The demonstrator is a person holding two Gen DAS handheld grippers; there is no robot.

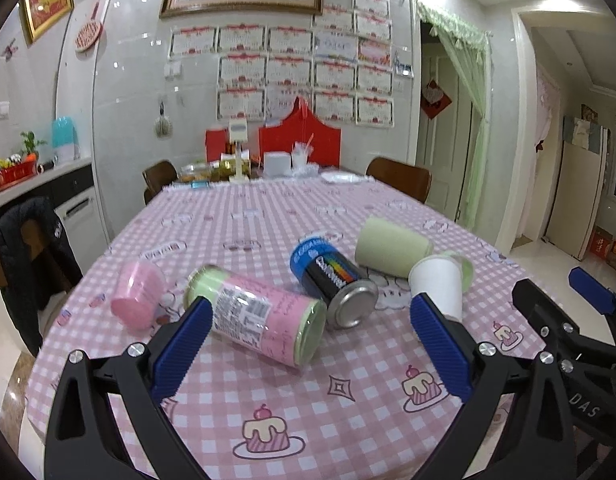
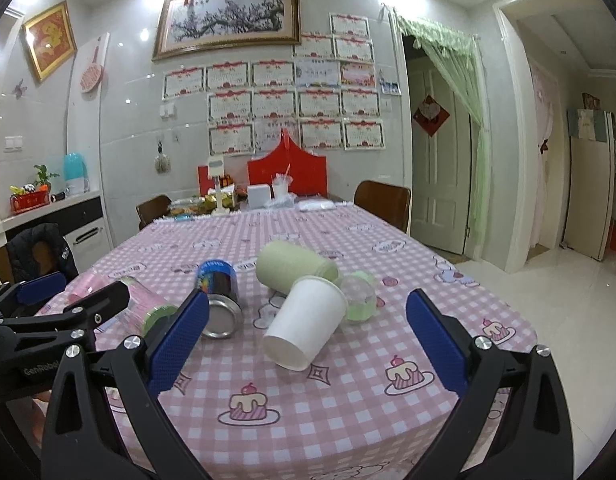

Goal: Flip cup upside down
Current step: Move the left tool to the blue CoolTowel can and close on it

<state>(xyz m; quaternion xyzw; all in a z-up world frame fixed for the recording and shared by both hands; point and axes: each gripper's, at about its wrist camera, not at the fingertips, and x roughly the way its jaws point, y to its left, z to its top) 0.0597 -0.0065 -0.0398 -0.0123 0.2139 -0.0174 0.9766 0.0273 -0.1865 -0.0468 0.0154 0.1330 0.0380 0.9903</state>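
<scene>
Several containers lie tipped on the counter (image 2: 348,420), none held. Our right gripper (image 2: 308,344) is spread wide around the white cup (image 2: 308,322), which lies on its side, mouth toward us, leaning against the green cup (image 2: 292,270); we judge this the one to flip. Our left gripper (image 1: 308,344), equally wide, frames the pink-labelled jar (image 1: 260,314). Bare cloth in front leaves room; the counter's right edge lies near.

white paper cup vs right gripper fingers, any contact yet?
Apart. The right wrist view shows the white paper cup lying between the open right gripper fingers, with tablecloth visible on both sides.
</scene>
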